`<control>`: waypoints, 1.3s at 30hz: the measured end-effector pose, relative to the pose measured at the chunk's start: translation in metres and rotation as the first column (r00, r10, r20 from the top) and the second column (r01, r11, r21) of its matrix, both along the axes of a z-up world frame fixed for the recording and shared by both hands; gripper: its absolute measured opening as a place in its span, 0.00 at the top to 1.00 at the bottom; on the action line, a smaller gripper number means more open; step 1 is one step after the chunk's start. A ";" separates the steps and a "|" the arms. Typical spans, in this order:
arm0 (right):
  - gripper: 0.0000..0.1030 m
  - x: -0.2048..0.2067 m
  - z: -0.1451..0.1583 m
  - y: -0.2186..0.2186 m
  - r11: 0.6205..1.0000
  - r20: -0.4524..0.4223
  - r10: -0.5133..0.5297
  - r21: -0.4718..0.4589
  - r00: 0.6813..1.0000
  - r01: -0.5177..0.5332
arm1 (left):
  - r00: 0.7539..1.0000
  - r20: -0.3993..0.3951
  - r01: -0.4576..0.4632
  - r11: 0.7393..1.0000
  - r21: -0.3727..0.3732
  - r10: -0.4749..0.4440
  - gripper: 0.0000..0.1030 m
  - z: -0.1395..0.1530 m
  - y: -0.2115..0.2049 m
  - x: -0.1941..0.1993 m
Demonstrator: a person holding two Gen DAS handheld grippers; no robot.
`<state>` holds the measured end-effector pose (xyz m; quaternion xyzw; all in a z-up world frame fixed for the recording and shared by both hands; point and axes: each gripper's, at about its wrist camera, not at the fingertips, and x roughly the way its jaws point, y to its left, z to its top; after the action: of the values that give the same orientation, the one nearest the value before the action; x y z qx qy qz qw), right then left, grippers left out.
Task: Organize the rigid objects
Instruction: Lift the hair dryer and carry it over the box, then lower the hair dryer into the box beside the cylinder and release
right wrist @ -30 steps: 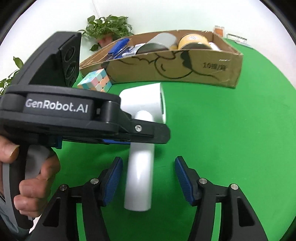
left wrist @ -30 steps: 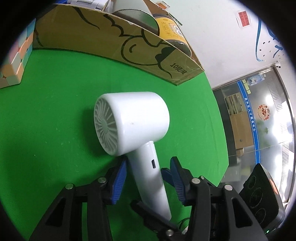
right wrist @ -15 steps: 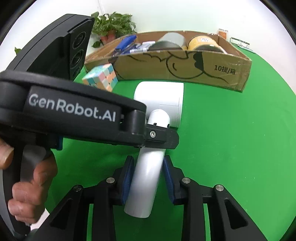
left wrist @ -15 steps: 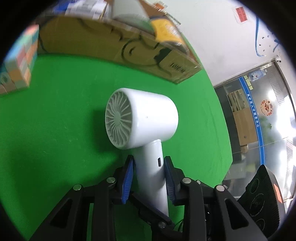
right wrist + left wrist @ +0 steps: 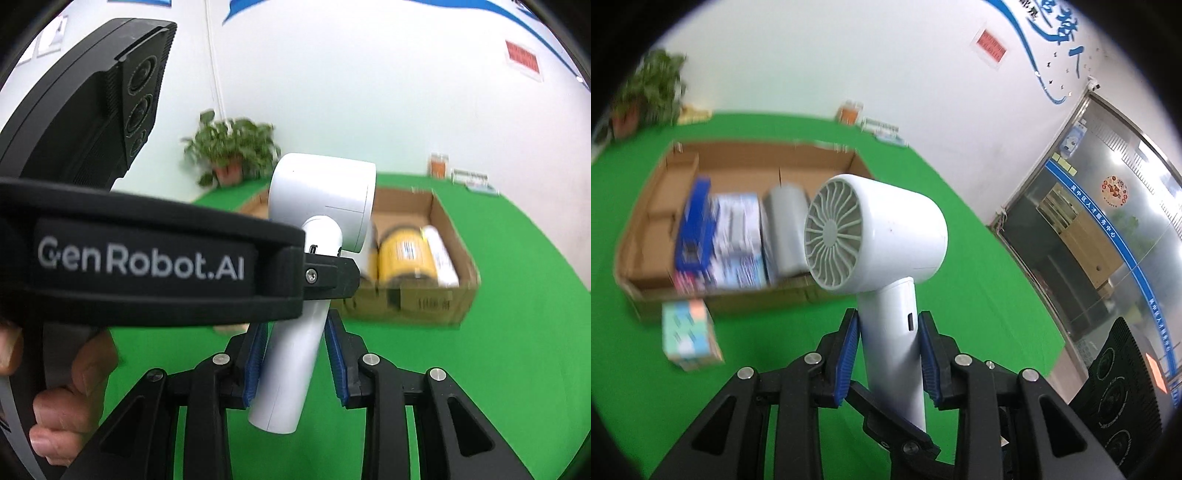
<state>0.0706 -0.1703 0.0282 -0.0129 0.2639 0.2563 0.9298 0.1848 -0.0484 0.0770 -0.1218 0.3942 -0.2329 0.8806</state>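
Both tongs pinch the white hair dryer's handle: left tongs up near the head, right tongs lower, toward the butt end. Dryer's off the green table, in the air w/ the cardboard box behind it. Risks, as I judge: handle's smooth & tapered, so it could slip or twist if the hands pull apart or tilt differently; the head could clip the box wall or land on the yellow can b/c the box is already crowded.
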 end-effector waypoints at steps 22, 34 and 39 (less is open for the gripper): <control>0.71 0.225 0.000 0.112 0.998 -0.310 0.057 0.003 0.949 -0.059 | 0.955 -0.296 -0.012 0.999 -0.030 0.002 0.70 -0.035 0.089 0.192; 0.70 0.258 -0.069 0.126 0.998 -0.397 -0.001 -0.060 0.918 -0.025 | 0.907 -0.422 -0.025 0.999 -0.029 0.010 0.70 -0.093 0.089 0.198; 0.43 0.252 -0.058 0.111 0.999 -0.348 -0.038 -0.048 0.937 0.022 | 0.949 -0.310 -0.053 0.998 0.019 0.057 0.59 -0.060 0.096 0.177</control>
<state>0.3225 -0.0598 -0.0300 0.0167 0.4303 0.2345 0.8716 0.3616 0.0477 0.0174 -0.1634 0.5254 -0.1843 0.8144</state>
